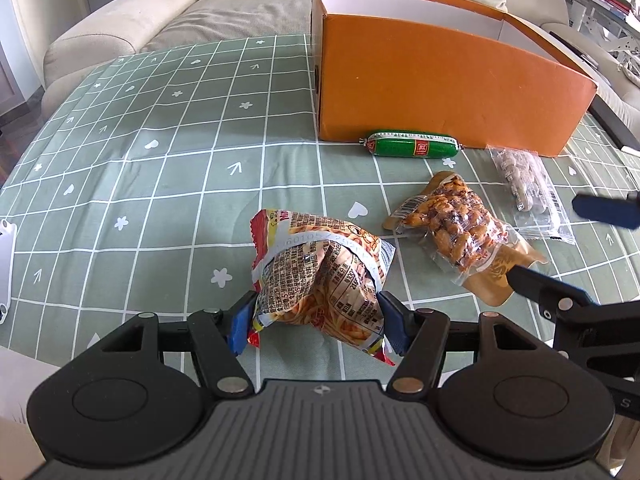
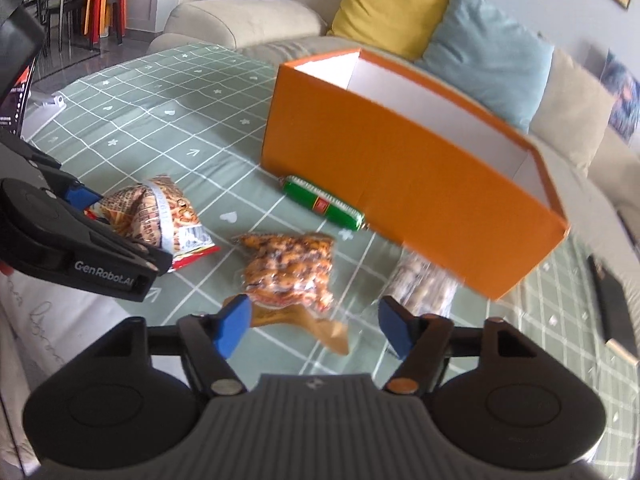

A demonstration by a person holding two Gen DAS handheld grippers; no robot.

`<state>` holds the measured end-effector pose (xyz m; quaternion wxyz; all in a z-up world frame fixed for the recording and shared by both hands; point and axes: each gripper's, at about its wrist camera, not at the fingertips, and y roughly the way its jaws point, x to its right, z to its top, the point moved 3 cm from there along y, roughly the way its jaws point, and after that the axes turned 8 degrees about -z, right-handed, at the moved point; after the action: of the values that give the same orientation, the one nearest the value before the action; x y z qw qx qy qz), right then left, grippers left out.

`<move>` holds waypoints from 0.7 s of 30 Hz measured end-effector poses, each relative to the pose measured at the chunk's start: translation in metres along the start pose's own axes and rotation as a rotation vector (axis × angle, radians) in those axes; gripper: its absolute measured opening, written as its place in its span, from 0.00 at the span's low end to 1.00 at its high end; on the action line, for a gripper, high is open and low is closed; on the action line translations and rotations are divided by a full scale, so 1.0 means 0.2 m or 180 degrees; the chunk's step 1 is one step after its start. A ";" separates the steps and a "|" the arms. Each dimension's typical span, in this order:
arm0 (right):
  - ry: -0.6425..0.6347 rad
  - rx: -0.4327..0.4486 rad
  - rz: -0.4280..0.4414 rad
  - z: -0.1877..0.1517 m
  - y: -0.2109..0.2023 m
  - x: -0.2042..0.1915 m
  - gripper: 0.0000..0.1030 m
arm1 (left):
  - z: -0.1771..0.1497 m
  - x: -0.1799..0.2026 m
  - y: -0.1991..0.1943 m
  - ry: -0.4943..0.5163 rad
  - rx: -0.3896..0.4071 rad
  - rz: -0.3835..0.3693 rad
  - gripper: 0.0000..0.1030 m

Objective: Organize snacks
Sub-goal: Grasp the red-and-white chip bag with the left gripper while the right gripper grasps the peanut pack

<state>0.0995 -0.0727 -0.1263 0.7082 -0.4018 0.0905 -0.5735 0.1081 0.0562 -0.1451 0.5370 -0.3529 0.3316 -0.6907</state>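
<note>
Left gripper (image 1: 316, 316) clamps the noodle packet (image 1: 320, 276) — right gripper (image 2: 316, 328) gapes empty; only its view shows stools (image 2: 104, 4).

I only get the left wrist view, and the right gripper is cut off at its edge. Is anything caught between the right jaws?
Observer: No. The right gripper is open. The tan end of the peanut bag lies between its jaws, not clamped.
Operator: And my own bag, is it off the table?
Observer: It seems not. Seen from the side, the snack bag in the left gripper has its red end resting on the tablecloth.
</note>
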 end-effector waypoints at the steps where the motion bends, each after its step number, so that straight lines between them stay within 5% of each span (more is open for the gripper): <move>1: -0.0019 0.0027 0.0001 0.01 0.00 0.00 0.69 | 0.00 0.00 0.00 -0.0005 0.0004 0.0001 0.71; 13: -0.0244 -0.0015 0.0369 0.05 0.18 -0.13 0.72 | 0.01 -0.05 0.00 -0.0078 0.0041 -0.0045 0.71; 21: 0.0170 -0.0302 0.0485 0.06 0.34 -0.07 0.74 | 0.02 -0.06 0.02 -0.0143 0.0039 -0.0104 0.71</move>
<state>0.1530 -0.0526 -0.1693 0.7272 -0.4114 0.1668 -0.5235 0.1150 0.0677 -0.1485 0.5351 -0.3704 0.3094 -0.6933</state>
